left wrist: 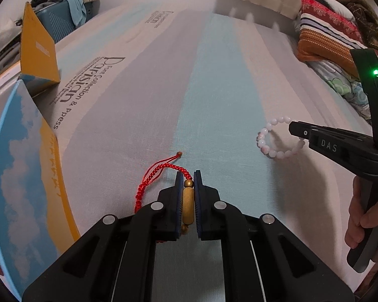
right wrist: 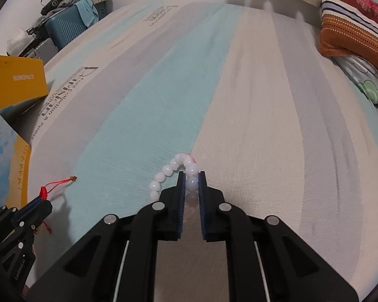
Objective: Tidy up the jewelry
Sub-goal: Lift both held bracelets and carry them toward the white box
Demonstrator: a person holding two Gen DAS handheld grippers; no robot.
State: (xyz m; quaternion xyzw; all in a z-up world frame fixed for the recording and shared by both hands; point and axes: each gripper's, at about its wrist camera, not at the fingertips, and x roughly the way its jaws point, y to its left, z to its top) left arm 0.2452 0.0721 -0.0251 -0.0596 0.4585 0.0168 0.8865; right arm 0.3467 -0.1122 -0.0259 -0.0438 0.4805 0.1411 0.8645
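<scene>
My left gripper (left wrist: 188,176) is shut on a red braided cord bracelet (left wrist: 151,178); its long gold bead (left wrist: 188,206) sits clamped between the blue pads, and the cord loops out to the left above the striped bedsheet (left wrist: 214,88). My right gripper (right wrist: 191,176) is shut on a bracelet of pale pink-white beads (right wrist: 171,168), which curves off to the left of the jaws. In the left wrist view the right gripper (left wrist: 293,127) comes in from the right with the bead bracelet (left wrist: 264,136) hanging as a ring. The right wrist view shows the left gripper (right wrist: 44,201) at lower left with red cord (right wrist: 55,183).
An open box with a sky-blue and yellow lid (left wrist: 25,176) lies at the left edge of the bed, its yellow flap (left wrist: 37,47) standing up. Folded striped and floral bedding (left wrist: 335,35) is piled at the far right. A blue suitcase (left wrist: 58,22) stands beyond the bed's far left.
</scene>
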